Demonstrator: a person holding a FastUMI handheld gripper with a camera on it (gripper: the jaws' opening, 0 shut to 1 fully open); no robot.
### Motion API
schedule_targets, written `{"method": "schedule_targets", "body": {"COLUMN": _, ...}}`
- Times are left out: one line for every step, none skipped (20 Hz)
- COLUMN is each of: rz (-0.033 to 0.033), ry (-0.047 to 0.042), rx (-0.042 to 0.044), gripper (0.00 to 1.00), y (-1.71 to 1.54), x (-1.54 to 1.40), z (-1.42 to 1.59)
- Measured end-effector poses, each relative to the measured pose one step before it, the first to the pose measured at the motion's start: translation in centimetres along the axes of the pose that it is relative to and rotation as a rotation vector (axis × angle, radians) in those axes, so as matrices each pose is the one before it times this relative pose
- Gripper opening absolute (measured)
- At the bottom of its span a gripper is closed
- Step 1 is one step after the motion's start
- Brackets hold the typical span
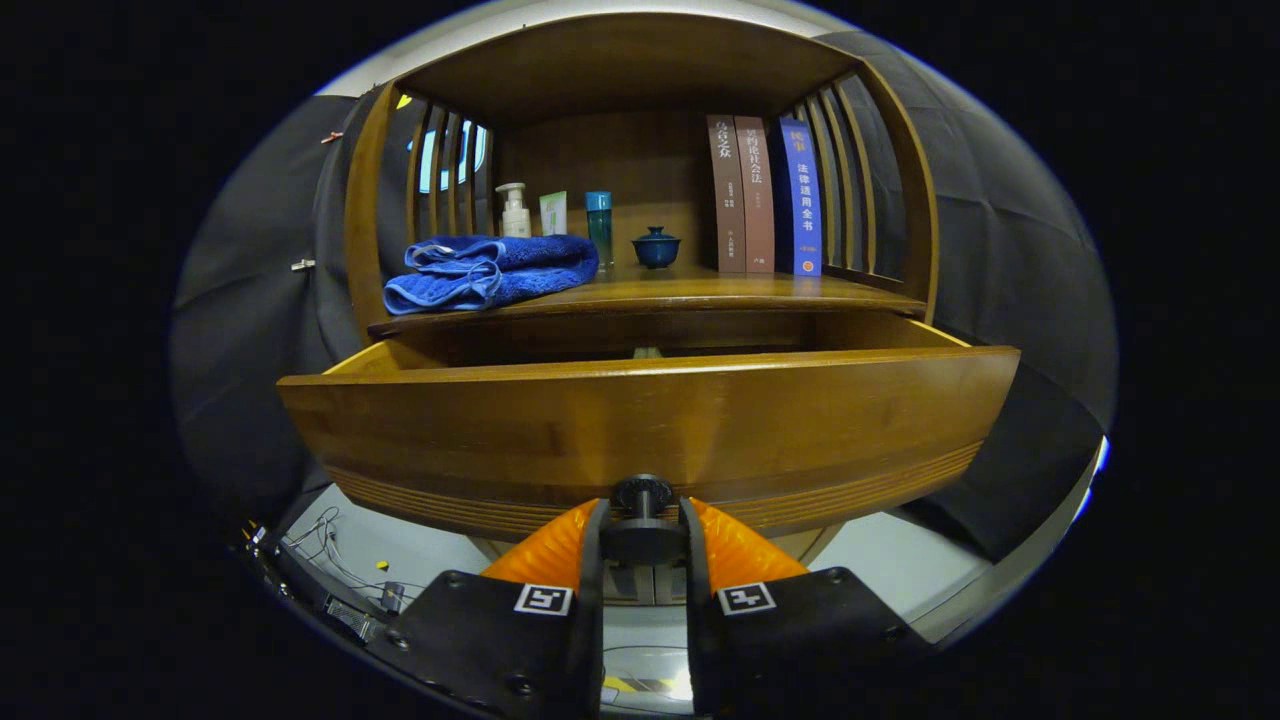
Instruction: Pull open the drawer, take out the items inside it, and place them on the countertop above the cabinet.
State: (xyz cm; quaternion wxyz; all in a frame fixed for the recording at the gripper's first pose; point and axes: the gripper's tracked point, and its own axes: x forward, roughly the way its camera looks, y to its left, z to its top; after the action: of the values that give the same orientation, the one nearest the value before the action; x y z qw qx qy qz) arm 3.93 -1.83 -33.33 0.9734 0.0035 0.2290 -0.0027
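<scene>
Wooden, curved-front brown drawer (640,420) stands pulled out below the cabinet's tabletop (690,290), the gripper (641,520) with jaws pinching the drawer's small round black knob (641,493); pulling further could slide the drawer off its runners.

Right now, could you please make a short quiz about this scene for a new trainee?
1. True or false: the drawer is pulled open.
2. What are the gripper fingers closed on? A) the blue towel B) the drawer knob C) a book
3. Fill in: beside the three books on the countertop stands a small blue ____.

Key:
1. True; its front stands out from the cabinet.
2. B; both fingers press on the knob.
3. Lidded cup.
</scene>
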Motion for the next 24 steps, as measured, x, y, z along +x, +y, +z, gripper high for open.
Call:
{"method": "schedule_targets", "body": {"rz": -0.00084, "ry": 0.00259, "rx": 0.00037, "gripper": 0.38, "y": -0.009, "x": -0.743, "z": -0.293}}
{"method": "schedule_targets", "body": {"rz": 0.00040, "ry": 0.00289, "rx": 0.00151, "gripper": 0.38, "y": -0.011, "x": -0.610, "z": -0.270}}
{"method": "schedule_targets", "body": {"rz": 0.00157, "ry": 0.00301, "rx": 0.00238, "gripper": 0.38, "y": 0.012, "x": -0.636, "z": -0.288}}
{"method": "schedule_targets", "body": {"rz": 0.00192, "ry": -0.00012, "rx": 0.00547, "gripper": 0.38, "y": -0.018, "x": -0.614, "z": -0.257}}
{"method": "schedule_targets", "body": {"rz": 0.00093, "ry": 0.00078, "rx": 0.00542, "gripper": 0.38, "y": -0.037, "x": -0.579, "z": -0.298}}
{"method": "schedule_targets", "body": {"rz": -0.00201, "ry": 0.00595, "rx": 0.00305, "gripper": 0.38, "y": -0.084, "x": -0.525, "z": -0.509}}
{"method": "schedule_targets", "body": {"rz": -0.00047, "ry": 0.00997, "rx": 0.00538, "gripper": 0.38, "y": -0.149, "x": -0.586, "z": -0.685}}
{"method": "schedule_targets", "body": {"rz": 0.00202, "ry": -0.00569, "rx": 0.00674, "gripper": 0.38, "y": -0.194, "x": -0.753, "z": -0.191}}
{"method": "schedule_targets", "body": {"rz": -0.00100, "ry": 0.00553, "rx": -0.00514, "gripper": 0.38, "y": -0.169, "x": -0.352, "z": -0.108}}
{"method": "schedule_targets", "body": {"rz": 0.00091, "ry": -0.00009, "rx": -0.00054, "gripper": 0.38, "y": 0.050, "x": -0.479, "z": -0.474}}
{"method": "schedule_targets", "body": {"rz": 0.00161, "ry": 0.00151, "rx": 0.00275, "gripper": 0.38, "y": -0.028, "x": -0.076, "z": 0.099}}
{"method": "schedule_targets", "body": {"rz": -0.00038, "ry": 0.00208, "rx": 0.00137, "gripper": 0.38, "y": -0.002, "x": -0.208, "z": -0.177}}
{"method": "schedule_targets", "body": {"rz": 0.00129, "ry": 0.00304, "rx": 0.00239, "gripper": 0.38, "y": 0.009, "x": -0.062, "z": -0.028}}
{"method": "schedule_targets", "body": {"rz": 0.00204, "ry": 0.00153, "rx": 0.00011, "gripper": 0.38, "y": 0.042, "x": -0.151, "z": -0.152}}
{"method": "schedule_targets", "body": {"rz": 0.00125, "ry": 0.00016, "rx": 0.00464, "gripper": 0.38, "y": 0.002, "x": -0.116, "z": -0.082}}
{"method": "schedule_targets", "body": {"rz": -0.00015, "ry": 0.00126, "rx": 0.00465, "gripper": 0.38, "y": -0.023, "x": -0.146, "z": -0.123}}
{"method": "schedule_targets", "body": {"rz": -0.00221, "ry": -0.00024, "rx": 0.00276, "gripper": 0.38, "y": -0.052, "x": -0.006, "z": 0.007}}
{"method": "schedule_targets", "body": {"rz": 0.00001, "ry": -0.00097, "rx": 0.00289, "gripper": 0.38, "y": 0.010, "x": 0.060, "z": 0.017}}
{"method": "schedule_targets", "body": {"rz": -0.00065, "ry": 0.00003, "rx": -0.00460, "gripper": 0.38, "y": 0.043, "x": -0.059, "z": -0.069}}
{"method": "schedule_targets", "body": {"rz": -0.00137, "ry": 0.00178, "rx": -0.01122, "gripper": 0.38, "y": 0.007, "x": 0.022, "z": -0.016}}
{"method": "schedule_targets", "body": {"rz": -0.00039, "ry": 0.00432, "rx": -0.00735, "gripper": 0.38, "y": -0.088, "x": -0.022, "z": -0.046}}
{"method": "schedule_targets", "body": {"rz": 0.00619, "ry": 0.00968, "rx": 0.00473, "gripper": 0.41, "y": 0.043, "x": 0.037, "z": -0.061}}
{"method": "schedule_targets", "body": {"rz": -0.00161, "ry": 0.01007, "rx": 0.00625, "gripper": 0.47, "y": -0.073, "x": -0.657, "z": 0.130}}
{"method": "schedule_targets", "body": {"rz": 0.00270, "ry": -0.00474, "rx": 0.00936, "gripper": 0.53, "y": 0.113, "x": -0.646, "z": 0.437}}
